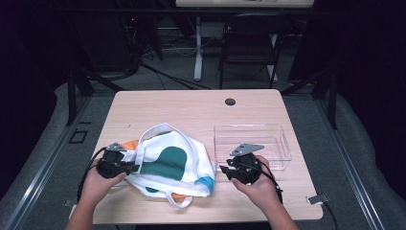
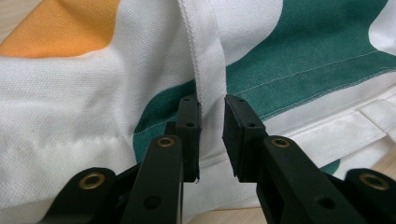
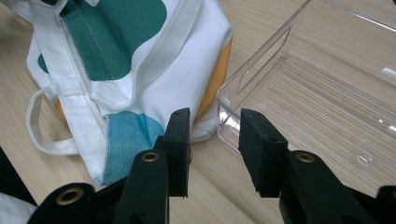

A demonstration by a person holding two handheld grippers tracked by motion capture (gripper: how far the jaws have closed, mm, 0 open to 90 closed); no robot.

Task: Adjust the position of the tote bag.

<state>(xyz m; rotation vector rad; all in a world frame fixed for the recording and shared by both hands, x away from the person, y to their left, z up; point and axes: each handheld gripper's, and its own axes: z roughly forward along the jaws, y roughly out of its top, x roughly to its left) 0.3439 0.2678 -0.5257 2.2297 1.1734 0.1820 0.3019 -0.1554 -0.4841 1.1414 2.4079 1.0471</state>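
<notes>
Your left gripper (image 1: 125,167) sits near the table's (image 1: 191,103) front-left corner, its jaws narrowed around the white strap (image 2: 205,60) of the tote bag (image 1: 167,163). In the left gripper view the strap runs straight down between the two black pads; the left pad lies against its edge, while a thin sliver of gap seems to remain at the right pad (so whether the strap is truly pinched cannot be told). Behind the strap, the bag's white canvas carries a green patch and, farther up at the left, an orange one.

Your right gripper (image 1: 227,170) rests toward the front-right part of the table, jaws moderately apart with nothing between them but bare wood. In the right gripper view its pads point at the seam where the bag's near corner, with its light blue patch, meets the clear plastic bin (image 1: 282,143); the bag's edge lies just beside the bin's wall, perhaps touching it.

The bag lies flat on the front-centre of the table, one looped handle (image 1: 179,199) trailing toward the front edge, another arching toward the middle. The bin stands right of it, empty, well short of the far edge. Farther on, a small round grommet (image 1: 230,101) sits near the far edge.
</notes>
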